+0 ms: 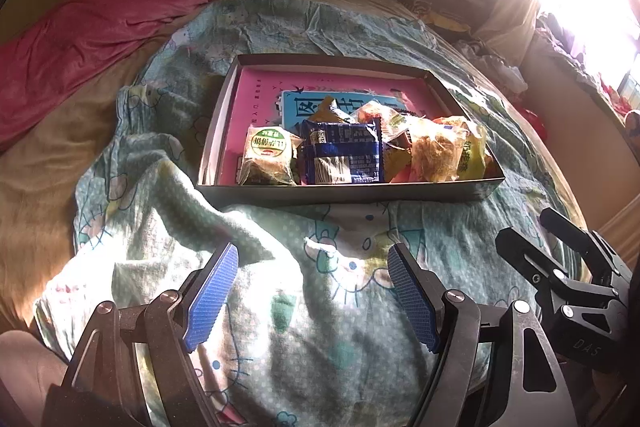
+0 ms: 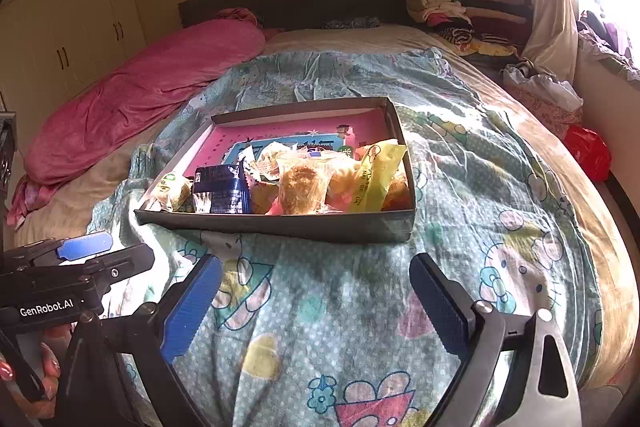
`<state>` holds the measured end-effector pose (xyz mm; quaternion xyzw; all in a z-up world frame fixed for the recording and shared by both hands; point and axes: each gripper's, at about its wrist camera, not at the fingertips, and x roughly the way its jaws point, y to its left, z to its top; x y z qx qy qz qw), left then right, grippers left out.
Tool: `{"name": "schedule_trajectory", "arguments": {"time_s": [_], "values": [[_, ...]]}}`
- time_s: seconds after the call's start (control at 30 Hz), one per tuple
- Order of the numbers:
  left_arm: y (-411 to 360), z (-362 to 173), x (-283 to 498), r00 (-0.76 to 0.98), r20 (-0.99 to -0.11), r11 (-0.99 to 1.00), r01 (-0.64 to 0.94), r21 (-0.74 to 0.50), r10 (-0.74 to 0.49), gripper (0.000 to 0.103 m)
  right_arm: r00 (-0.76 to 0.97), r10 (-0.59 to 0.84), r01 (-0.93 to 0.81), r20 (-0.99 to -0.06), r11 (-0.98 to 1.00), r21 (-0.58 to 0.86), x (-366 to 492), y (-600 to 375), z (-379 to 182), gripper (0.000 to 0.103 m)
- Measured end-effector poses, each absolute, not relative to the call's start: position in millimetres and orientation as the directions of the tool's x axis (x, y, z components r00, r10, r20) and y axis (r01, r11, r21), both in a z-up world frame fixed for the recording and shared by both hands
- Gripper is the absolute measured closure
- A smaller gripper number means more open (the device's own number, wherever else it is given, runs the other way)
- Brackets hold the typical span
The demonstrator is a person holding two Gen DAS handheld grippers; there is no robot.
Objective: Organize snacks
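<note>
On your bed's crumpled teal cartoon-print quilt [image 2: 360,307], beside a rolled pink blanket [image 2: 140,99], sits the shallow grey cardboard box [image 2: 280,225] heaped with wrapped snack packets [image 1: 344,155], while your left tongs [image 1: 312,291] and right tongs [image 2: 316,307] hover spread, holding nothing.

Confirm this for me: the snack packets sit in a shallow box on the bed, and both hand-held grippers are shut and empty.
Not quite: both are open. The left hand-held gripper and right hand-held gripper show spread, empty jaws in their own wrist views. The snack packets do sit in the shallow box on the bed.
</note>
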<state>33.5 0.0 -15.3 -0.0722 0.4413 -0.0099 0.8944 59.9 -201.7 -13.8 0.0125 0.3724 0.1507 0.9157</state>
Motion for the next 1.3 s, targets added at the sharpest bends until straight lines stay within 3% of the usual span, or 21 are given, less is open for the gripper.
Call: {"name": "schedule_trajectory", "arguments": {"time_s": [1.3], "values": [[0.5, -14.3, 30.0, 0.614, -0.787, 0.990, -0.063, -0.122, -0.058, 0.024, 0.680, 0.286, -0.273, -0.675, 0.953, 0.129, 61.7, -203.3, -15.7, 0.008]]}}
